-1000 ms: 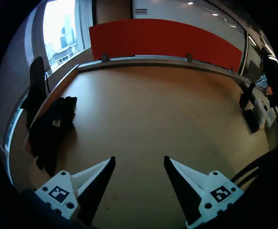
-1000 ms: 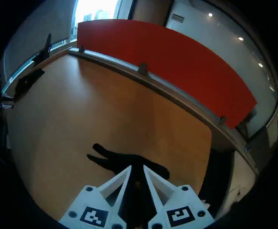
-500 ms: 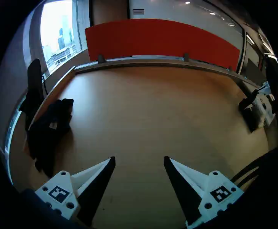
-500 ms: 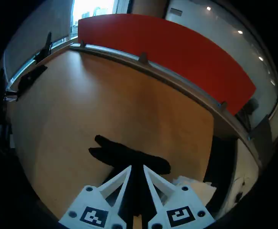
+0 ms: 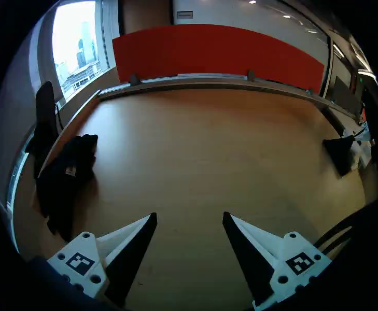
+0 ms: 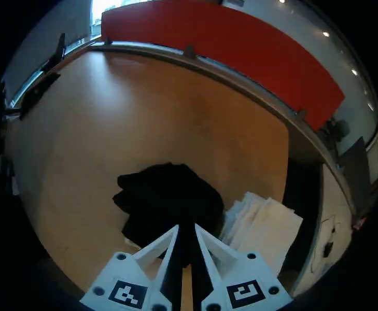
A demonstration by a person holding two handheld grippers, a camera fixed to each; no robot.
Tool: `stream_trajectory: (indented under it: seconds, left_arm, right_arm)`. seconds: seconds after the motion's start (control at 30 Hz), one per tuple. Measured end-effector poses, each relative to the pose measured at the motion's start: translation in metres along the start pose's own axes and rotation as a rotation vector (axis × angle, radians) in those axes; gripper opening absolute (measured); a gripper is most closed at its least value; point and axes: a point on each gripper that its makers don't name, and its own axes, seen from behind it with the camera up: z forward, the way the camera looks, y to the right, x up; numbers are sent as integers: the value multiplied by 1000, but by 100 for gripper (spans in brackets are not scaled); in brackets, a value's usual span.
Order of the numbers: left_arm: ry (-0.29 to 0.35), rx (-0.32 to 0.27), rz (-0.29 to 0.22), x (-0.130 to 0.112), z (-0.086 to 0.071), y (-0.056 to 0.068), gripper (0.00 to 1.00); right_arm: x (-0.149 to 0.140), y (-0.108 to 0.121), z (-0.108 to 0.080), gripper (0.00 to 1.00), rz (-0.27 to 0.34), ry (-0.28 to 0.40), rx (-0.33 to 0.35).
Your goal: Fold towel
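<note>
Light brown wooden table lies under both grippers, and most of its top is bare.

Closest to us in the right gripper view, the right gripper has its two white fingers pulled close together. They pinch a bit of the soft black towel. The black towel sits in a crumpled heap on the wood, right at the fingertips. Touching its right side is a stack of flat white cloths, which reaches near the right edge of the table. Past the heap, bare wood runs on toward the far rim.

In the left gripper view, the left gripper has its fingers spread wide apart, with nothing between them but wood. A dark floppy pile of cloth lies on the left edge of the table, well apart from the fingers. A small dark shape sits at the right edge; we cannot tell what it is. Between these two, the middle of the table is wide open. A long red panel stands along the far edge, and a bright window is on the far left.
</note>
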Motion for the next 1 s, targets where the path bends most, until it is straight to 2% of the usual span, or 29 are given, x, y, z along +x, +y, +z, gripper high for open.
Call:
stream_trajectory:
  seconds: [0.6,1.0]
  left_arm:
    - [-9,3,8,-4,0,2,94]
    - [-14,3,12,-4,1,3,94]
  right_arm:
    - [-71,2,17,6,89,-128,-44]
    - [-98,-1,33,6,135,-191,-69]
